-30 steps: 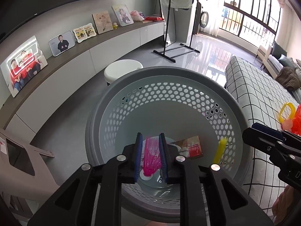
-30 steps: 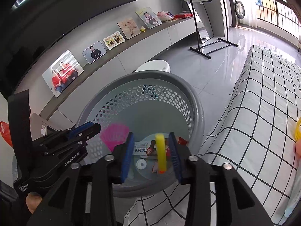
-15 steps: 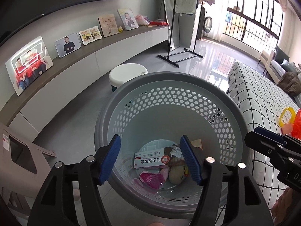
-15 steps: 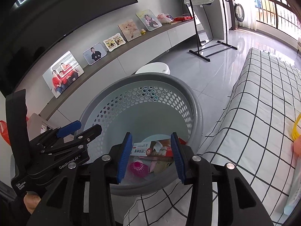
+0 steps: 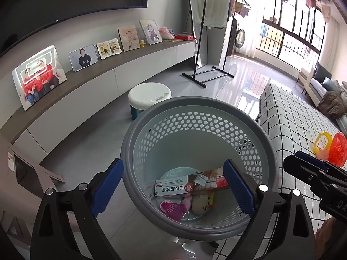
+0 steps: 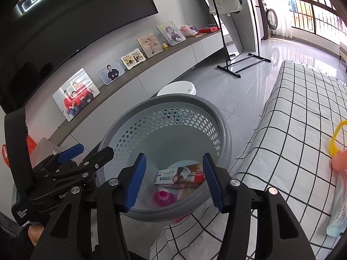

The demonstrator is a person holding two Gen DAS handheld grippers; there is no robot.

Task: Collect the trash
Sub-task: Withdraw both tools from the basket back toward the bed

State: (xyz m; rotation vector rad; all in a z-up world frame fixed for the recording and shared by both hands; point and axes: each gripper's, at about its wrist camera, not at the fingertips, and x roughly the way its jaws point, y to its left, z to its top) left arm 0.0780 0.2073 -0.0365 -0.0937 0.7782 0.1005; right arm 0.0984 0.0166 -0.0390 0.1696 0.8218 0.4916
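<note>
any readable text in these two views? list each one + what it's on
"Data Acquisition System": white print on the left hand-held gripper body.
"Gen…": same body, the rest cut off.
"DA…": on the right hand-held gripper body, cut off.
Red and white toothpaste box in the grey perforated plastic basket: large Chinese characters, not legible.

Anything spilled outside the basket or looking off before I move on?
Nothing spilled or damaged. The toothpaste box, pink piece and other scraps lie inside the grey basket. Loose items, including a yellow ring, remain on the checked cover.
</note>
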